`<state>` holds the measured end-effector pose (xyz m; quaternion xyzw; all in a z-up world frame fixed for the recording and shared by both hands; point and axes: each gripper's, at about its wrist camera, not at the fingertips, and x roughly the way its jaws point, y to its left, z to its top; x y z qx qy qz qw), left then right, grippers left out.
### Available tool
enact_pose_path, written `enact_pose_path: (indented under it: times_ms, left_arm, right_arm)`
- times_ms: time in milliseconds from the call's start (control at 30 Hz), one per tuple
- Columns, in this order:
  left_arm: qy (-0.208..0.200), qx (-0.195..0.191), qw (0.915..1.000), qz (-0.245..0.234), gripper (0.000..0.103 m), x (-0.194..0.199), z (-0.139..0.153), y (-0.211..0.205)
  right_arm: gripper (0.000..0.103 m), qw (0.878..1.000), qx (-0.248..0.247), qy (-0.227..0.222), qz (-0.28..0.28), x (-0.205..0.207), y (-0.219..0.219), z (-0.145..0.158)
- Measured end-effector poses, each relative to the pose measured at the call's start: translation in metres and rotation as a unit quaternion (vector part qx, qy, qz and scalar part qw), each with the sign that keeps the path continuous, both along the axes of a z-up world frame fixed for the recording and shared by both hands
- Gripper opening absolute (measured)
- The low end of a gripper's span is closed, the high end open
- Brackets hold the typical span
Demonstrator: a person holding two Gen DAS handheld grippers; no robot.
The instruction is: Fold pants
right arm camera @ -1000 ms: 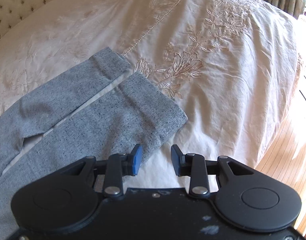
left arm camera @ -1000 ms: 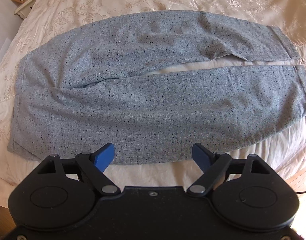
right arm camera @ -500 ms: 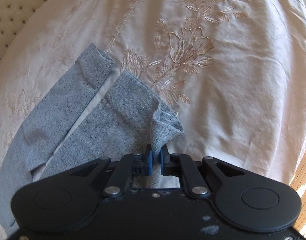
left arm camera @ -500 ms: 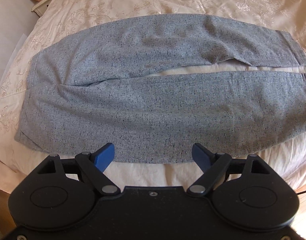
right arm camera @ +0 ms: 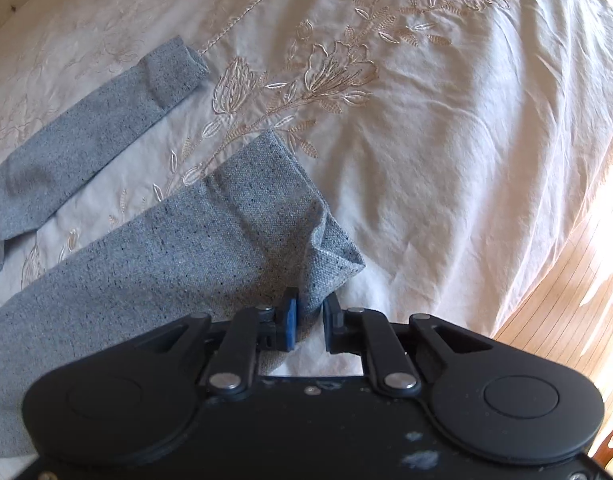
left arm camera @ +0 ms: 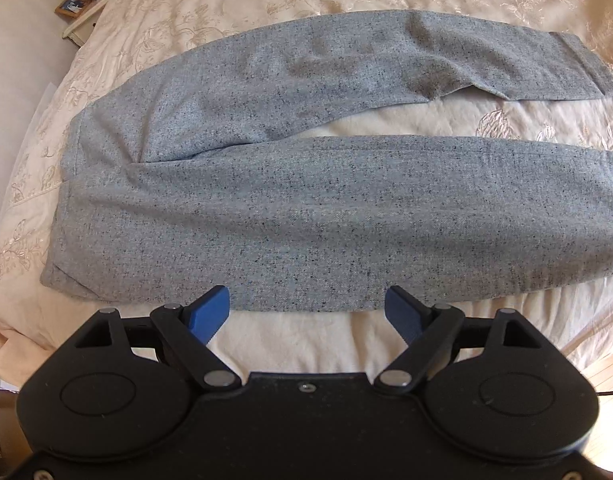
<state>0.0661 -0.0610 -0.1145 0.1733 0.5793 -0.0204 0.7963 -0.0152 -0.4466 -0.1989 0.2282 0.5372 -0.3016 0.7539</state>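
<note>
Where left fingers gape over whole pants, right fingers opening, cuff between, pants' hem only

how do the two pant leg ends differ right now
The near leg cuff is bunched and creased at its corner, which sits between the pads of the right tool as it opens; the far leg cuff lies flat and untouched. The near cuff reaches closer to the bed's edge. Both are the same speckled grey fabric with a turned hem.
</note>
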Motion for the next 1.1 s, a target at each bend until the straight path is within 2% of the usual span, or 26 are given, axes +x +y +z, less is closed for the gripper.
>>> enact_pose_path:
  times_ms: [33,100,133,167,233,367,433,533,633,700,733,833,867,933,1033,1100]
  left_arm:
    - [-0.001,0.004,1.0000,0.007,0.086,0.000,-0.001,0.005]
    - [-0.002,0.006,0.9998,0.020,0.086,0.000,-0.001,0.014]
    - [-0.003,0.009,0.9995,0.029,0.086,0.001,-0.001,0.017]
    - [-0.004,0.009,0.9993,0.036,0.086,0.002,-0.001,0.020]
    - [-0.008,0.002,0.9988,0.049,0.086,0.003,0.002,0.022]
    - [-0.017,-0.007,0.9980,0.060,0.086,0.003,0.006,0.018]
    - [-0.017,-0.008,0.9978,0.063,0.086,0.004,0.006,0.015]
    - [-0.011,-0.006,0.9977,0.066,0.086,0.004,0.002,0.015]
    - [-0.006,0.003,0.9975,0.070,0.086,0.004,-0.002,0.018]
    - [-0.003,0.009,0.9973,0.073,0.086,0.006,-0.006,0.022]
    - [-0.003,0.011,0.9973,0.072,0.086,0.007,-0.007,0.024]
    - [-0.012,0.023,0.9976,0.064,0.086,0.015,-0.010,0.031]
    - [-0.015,0.028,0.9975,0.063,0.086,0.018,-0.012,0.034]
    - [-0.015,0.038,0.9972,0.063,0.086,0.028,-0.018,0.041]
    - [-0.016,0.055,0.9966,0.058,0.086,0.044,-0.031,0.055]
    - [-0.017,0.069,0.9957,0.060,0.086,0.054,-0.039,0.067]
  right_arm:
    - [0.015,1.000,-0.007,-0.005,-0.010,-0.003,-0.001,0.008]
    - [0.025,0.998,-0.043,-0.037,-0.016,-0.004,0.000,0.032]
    - [0.027,0.996,-0.068,-0.057,-0.008,-0.002,0.001,0.042]
    - [0.031,0.994,-0.078,-0.081,0.011,0.002,-0.001,0.049]
    - [0.031,0.990,-0.063,-0.105,0.065,0.019,-0.011,0.053]
    - [0.031,0.988,-0.056,-0.081,0.122,0.058,-0.037,0.030]
    - [0.032,0.988,-0.031,-0.062,0.142,0.067,-0.050,0.015]
    - [0.031,0.987,0.012,-0.048,0.155,0.072,-0.059,-0.004]
    - [0.033,0.987,0.010,-0.054,0.154,0.072,-0.055,-0.011]
    - [0.007,0.985,0.014,-0.058,0.163,0.073,-0.049,-0.010]
    - [0.006,0.984,0.007,-0.057,0.171,0.074,-0.045,-0.007]
    - [0.004,0.974,-0.066,-0.062,0.208,0.079,-0.033,0.006]
    - [0.001,0.975,-0.083,-0.058,0.198,0.081,-0.035,0.007]
    - [0.001,0.979,-0.120,-0.020,0.166,0.085,-0.044,0.002]
    - [0.002,0.988,-0.087,-0.022,0.124,0.084,-0.064,0.003]
    - [0.009,0.987,-0.096,-0.034,0.126,0.083,-0.060,0.015]
